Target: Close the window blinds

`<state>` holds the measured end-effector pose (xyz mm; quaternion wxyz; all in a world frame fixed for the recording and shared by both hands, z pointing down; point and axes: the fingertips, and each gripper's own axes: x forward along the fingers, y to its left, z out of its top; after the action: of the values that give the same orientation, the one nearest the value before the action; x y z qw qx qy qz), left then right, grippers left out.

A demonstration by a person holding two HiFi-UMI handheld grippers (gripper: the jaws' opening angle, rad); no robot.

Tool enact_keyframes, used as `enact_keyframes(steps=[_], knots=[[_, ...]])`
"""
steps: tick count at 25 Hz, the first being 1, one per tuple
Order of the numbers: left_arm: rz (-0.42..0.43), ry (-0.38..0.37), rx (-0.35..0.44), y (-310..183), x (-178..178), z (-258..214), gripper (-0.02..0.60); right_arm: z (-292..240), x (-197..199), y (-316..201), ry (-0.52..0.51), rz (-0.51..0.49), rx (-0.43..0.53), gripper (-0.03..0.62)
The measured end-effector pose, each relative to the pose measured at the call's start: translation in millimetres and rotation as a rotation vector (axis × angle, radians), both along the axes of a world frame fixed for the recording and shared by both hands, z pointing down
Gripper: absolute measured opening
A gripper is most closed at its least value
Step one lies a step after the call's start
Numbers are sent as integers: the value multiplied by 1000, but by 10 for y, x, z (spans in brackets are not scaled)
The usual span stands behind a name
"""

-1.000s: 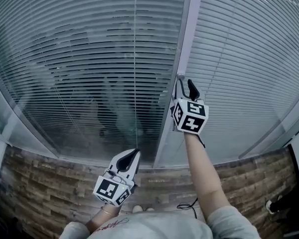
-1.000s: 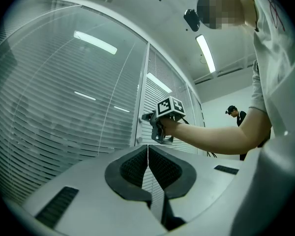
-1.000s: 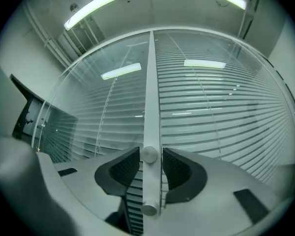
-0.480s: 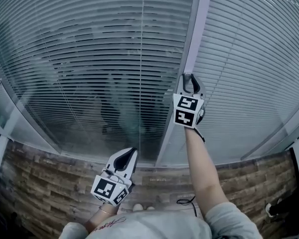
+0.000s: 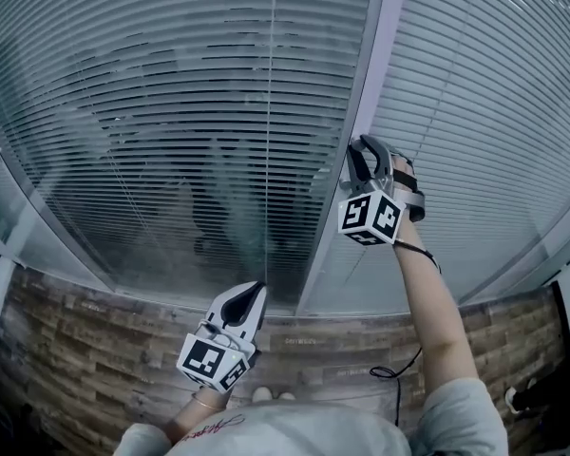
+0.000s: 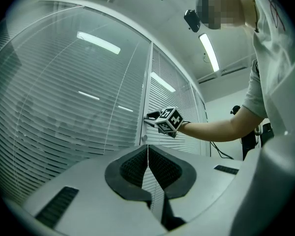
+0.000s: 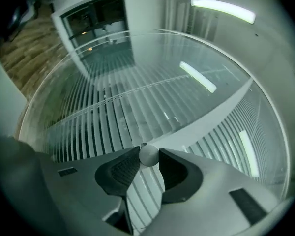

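Head view, blinds: slatted blinds (image 5: 171, 112) fill the wall ahead. Their long axis runs level, side to side. Dim shapes show through the left half, so it looks only partly shut.
Head view, post: a pale upright post (image 5: 378, 55) divides the two halves.
Head view, right hand-held gripper: the right hand-held gripper (image 5: 369, 150) is raised with its tips at the post, much the nearer hand to the control.
Head view, left hand-held gripper: the left hand-held gripper (image 5: 253, 293) hangs lower, well apart from the post.
Left gripper view, jaws: the jaws meet along a thin line (image 6: 148, 154) with nothing between them. The other gripper (image 6: 150, 117) shows up ahead at the post.
Right gripper view, knob: a small white round knob (image 7: 148, 154) lies straight ahead, clamped between both pads at a narrow opening.
Right gripper view, knob axis: the knob seems to stick out from the post toward the gripper, in line with its pointing direction. The coming move is probably a roll of the wrist, not a push or pull.
Right gripper view, slats: the slats (image 7: 113, 117) lie beyond and beside the knob.
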<state>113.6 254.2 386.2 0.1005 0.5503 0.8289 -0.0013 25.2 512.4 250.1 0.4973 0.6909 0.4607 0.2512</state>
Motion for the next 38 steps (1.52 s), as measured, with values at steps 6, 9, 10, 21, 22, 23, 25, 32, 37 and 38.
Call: enact_keyframes(steps=[6,9,10,21,22,23,25,32,37,38], knots=[[21,-7,-3,25,-85,-40,18,60,21,26,-424,10,-125,132],[26,-10,-3,44,-104,-54,18,92,25,47,-632,16,-187,132],[28,-11,-3,47,-108,-51,18,103,28,51,-676,19,-198,132],[32,-39,9,74,-72,-22,18,-52,-184,-4,661,-101,346,189],[34,-43,12,83,-73,-18,18,-70,-186,10,808,-130,400,189],[37,-45,14,89,-76,-13,18,-100,-177,12,911,-147,419,189],[43,-48,16,93,-82,-2,18,-154,-145,9,1017,-134,407,189],[31,-54,26,57,-20,-5,18,-51,-165,94,1256,-20,424,138],[20,-57,27,48,34,2,18,-58,-144,80,1083,-5,345,132],[18,-58,27,52,46,3,18,-65,-134,77,1012,-5,319,132]])
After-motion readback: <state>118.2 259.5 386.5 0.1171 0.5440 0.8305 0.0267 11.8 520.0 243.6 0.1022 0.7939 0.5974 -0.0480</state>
